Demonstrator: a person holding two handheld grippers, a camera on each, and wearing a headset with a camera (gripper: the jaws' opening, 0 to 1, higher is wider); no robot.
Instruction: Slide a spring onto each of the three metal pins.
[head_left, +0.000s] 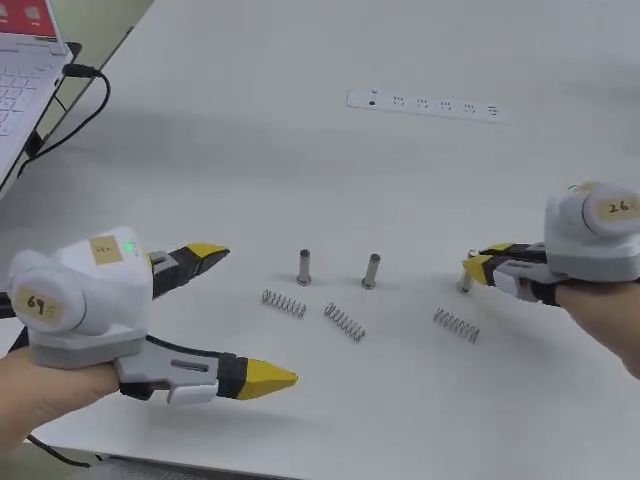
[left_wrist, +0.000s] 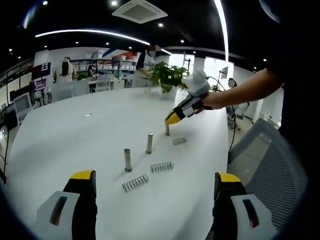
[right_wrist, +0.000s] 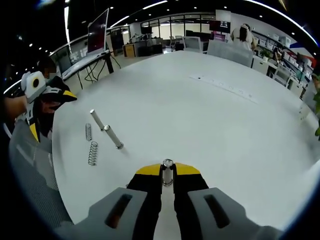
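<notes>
The right gripper (right_wrist: 167, 172) is clenched on the held pin (right_wrist: 167, 165), 1 of 3 metal pins, which stands upright between its yellow-tipped jaws; whether the pin's foot touches the white worktop (head_left: 300, 180) cannot be told. The left gripper (head_left: 240, 315) hovers by the worktop's near edge, at the left, with its jaws spread wide and nothing between them.

Between the 2 grippers the left pin (head_left: 304, 267) and the right pin (head_left: 371, 270) stand upright on the worktop, side by side and apart. All 3 springs lie flat and loose, just nearer the near edge than the pins. The left spring (head_left: 283, 303) lies just beside the left pin. The middle spring (head_left: 344, 321) lies near the right pin. The right spring (head_left: 456, 323) lies near the held pin and does not touch it.

A white power strip (head_left: 430, 105) lies toward the far edge. An open laptop (head_left: 20, 70) sits at the far left corner, with a black cable (head_left: 95, 85) trailing from it.
</notes>
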